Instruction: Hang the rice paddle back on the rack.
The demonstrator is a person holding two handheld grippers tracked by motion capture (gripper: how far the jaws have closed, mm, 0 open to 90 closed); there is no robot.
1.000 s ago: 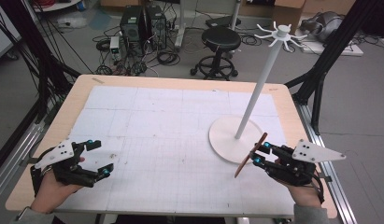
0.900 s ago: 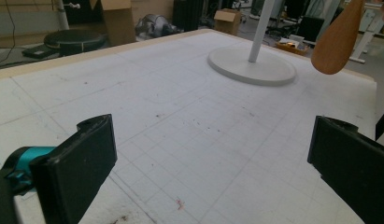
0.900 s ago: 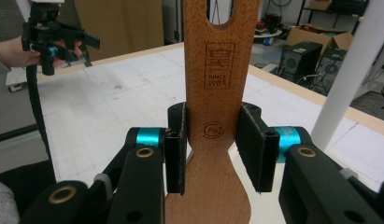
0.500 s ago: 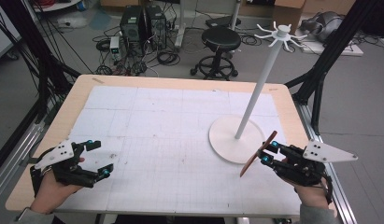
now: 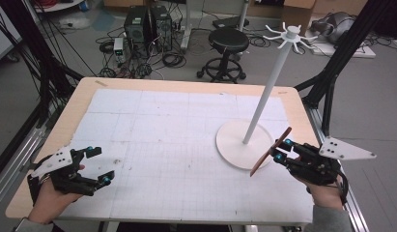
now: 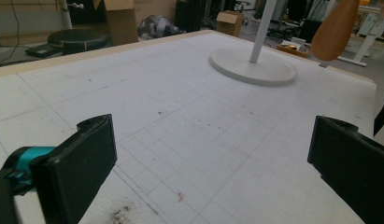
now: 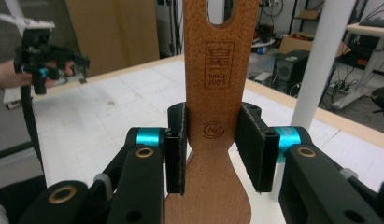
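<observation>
now that our right claw (image 5: 281, 151), clamped on the wooden spatula (image 5: 270, 152), has edged outward from the white stand (image 5: 271, 84) just beside it, we judge hanging comes next, while our left claw (image 5: 97, 166) waits wide open and empty.

In the right gripper view, the wooden spatula (image 7: 213, 93) is cut off at the top edge through its hanging slot and at the bottom edge below its widening blade. The small stamped mark on its handle is too fine to be read in full. The white stand (image 7: 320, 65) is cropped at the top, its base hidden behind the right gripper (image 7: 213, 147). In the left gripper view, the spatula is cropped by the top edge, and both jaws of the left gripper (image 6: 208, 163) are cut off by the frame's edges.
</observation>
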